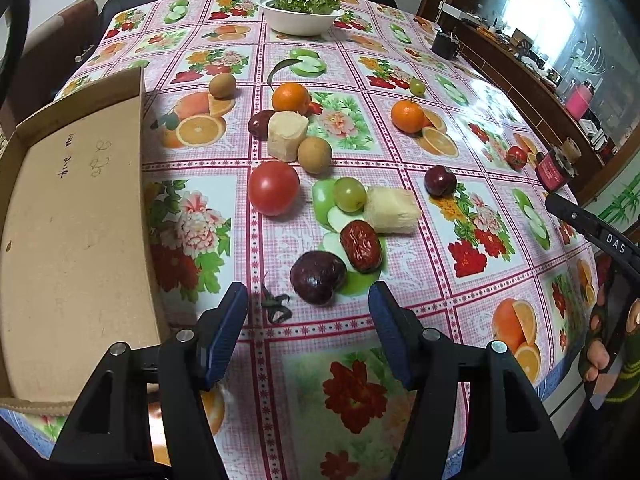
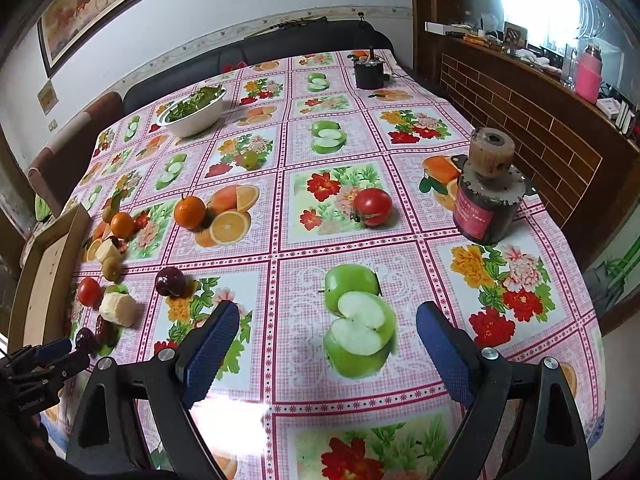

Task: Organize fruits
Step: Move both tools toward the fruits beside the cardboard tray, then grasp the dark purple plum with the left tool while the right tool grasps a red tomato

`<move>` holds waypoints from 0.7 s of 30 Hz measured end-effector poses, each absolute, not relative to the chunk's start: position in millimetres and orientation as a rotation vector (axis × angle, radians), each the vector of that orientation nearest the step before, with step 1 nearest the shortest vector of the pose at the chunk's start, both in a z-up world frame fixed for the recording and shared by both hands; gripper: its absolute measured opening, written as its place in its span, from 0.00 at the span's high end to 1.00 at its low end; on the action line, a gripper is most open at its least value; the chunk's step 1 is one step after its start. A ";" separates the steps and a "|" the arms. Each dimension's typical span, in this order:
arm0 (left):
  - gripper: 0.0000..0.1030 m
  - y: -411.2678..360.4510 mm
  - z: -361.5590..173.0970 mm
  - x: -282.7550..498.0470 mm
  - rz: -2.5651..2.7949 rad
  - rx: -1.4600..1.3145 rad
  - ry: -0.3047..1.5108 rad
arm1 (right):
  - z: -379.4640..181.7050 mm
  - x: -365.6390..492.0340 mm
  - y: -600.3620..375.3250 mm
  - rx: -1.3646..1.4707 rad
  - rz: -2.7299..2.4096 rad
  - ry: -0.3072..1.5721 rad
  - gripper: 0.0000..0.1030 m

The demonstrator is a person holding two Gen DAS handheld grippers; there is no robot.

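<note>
Loose fruits lie on a fruit-print tablecloth. In the left wrist view my left gripper [image 1: 308, 300] is open and empty, just short of a dark plum [image 1: 317, 283]. Behind it lie a red date [image 1: 361, 246], a green grape [image 1: 349, 194], a pale cut chunk [image 1: 392, 211], a red tomato [image 1: 273, 187], a kiwi [image 1: 315, 154] and two oranges [image 1: 291, 98]. An open cardboard box [image 1: 72, 216] lies at the left. My right gripper [image 2: 328, 320] is open and empty over a printed apple; a tomato [image 2: 372, 206] and an orange [image 2: 189, 211] lie beyond.
A white bowl of greens [image 1: 299, 14] stands at the far side. A dark jar [image 2: 486, 196] with a cork top stands at the right near the table edge, a black pot [image 2: 369, 73] at the far edge. A sofa and a wooden counter border the table.
</note>
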State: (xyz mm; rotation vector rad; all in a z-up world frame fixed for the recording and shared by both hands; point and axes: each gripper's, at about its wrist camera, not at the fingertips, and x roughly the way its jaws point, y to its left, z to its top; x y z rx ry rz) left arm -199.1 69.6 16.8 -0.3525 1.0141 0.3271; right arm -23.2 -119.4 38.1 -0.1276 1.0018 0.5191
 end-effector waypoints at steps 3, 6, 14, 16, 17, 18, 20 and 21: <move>0.40 70.1 15.1 -194.4 0.322 -0.340 1.017 | 35.3 -17.0 -118.3 -0.130 0.518 1.008 0.15; 0.40 70.4 14.0 -189.6 0.314 -0.333 1.017 | 33.2 -6.1 -116.5 -0.128 0.524 1.006 0.20; 0.42 71.6 11.4 -179.9 0.305 -0.297 1.018 | 18.8 43.6 -105.7 -0.130 0.502 1.038 0.31; 0.45 71.2 9.2 -177.3 0.305 -0.265 1.022 | 13.4 55.4 -101.2 -0.138 0.488 1.048 0.32; 0.49 71.3 8.2 -176.6 0.310 -0.247 1.026 | 10.9 60.7 -98.6 -0.139 0.488 1.055 0.35; 0.53 72.0 7.0 -176.5 0.321 -0.231 1.026 | 7.5 66.5 -95.4 -0.148 0.485 1.061 0.36; 0.58 73.4 7.4 -178.3 0.305 -0.220 1.016 | 0.3 74.2 -90.8 -0.164 0.470 1.075 0.41; 0.60 75.1 8.3 -179.3 0.290 -0.224 1.009 | -4.7 78.5 -88.9 -0.167 0.472 1.088 0.48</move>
